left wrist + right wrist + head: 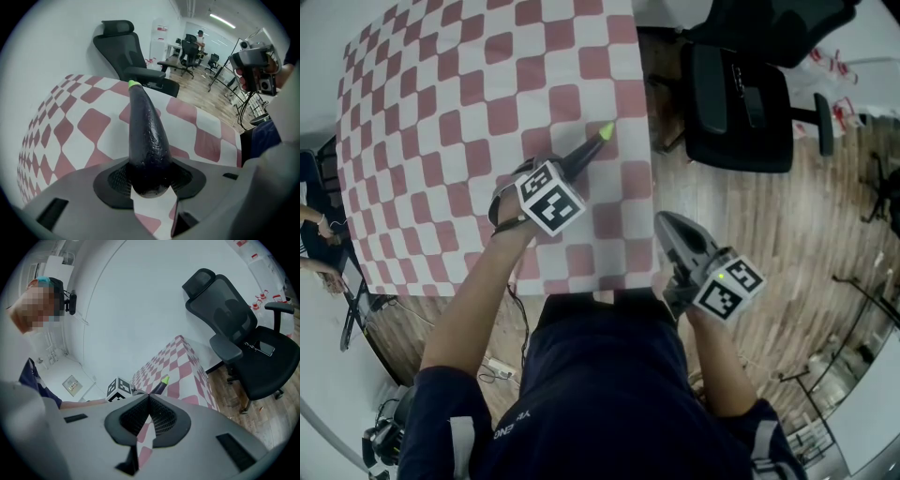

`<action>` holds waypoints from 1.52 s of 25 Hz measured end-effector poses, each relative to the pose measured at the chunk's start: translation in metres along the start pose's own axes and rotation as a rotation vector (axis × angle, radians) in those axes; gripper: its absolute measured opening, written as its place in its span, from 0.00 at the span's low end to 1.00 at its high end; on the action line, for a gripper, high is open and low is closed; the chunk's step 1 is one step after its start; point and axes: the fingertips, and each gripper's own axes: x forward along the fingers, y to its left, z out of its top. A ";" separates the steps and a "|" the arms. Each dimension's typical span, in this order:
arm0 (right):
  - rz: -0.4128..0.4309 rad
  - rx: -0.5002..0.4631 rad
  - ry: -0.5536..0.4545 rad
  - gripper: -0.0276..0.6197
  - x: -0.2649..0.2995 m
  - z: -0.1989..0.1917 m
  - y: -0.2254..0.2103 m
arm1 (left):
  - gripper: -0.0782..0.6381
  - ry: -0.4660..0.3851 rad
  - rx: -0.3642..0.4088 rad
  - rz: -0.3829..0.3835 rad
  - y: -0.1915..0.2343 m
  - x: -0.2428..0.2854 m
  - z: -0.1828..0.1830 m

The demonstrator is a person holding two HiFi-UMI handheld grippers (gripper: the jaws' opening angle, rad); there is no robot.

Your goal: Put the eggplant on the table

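Snugly clamped in the left gripper [150,180], the eggplant [146,136], over the table [441,112]; right gripper [149,399] closed, empty

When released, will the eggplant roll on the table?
Probably rolls a little: the eggplant is round and tapered, so it would likely curve rather than run straight. Its glossy skin looks slippery, yet it holds its shape in the left gripper, so seems stiff.
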 end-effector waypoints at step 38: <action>0.041 -0.116 -0.066 0.07 -0.010 0.038 0.047 | 0.39 -0.466 -0.191 0.000 -0.024 -0.116 0.013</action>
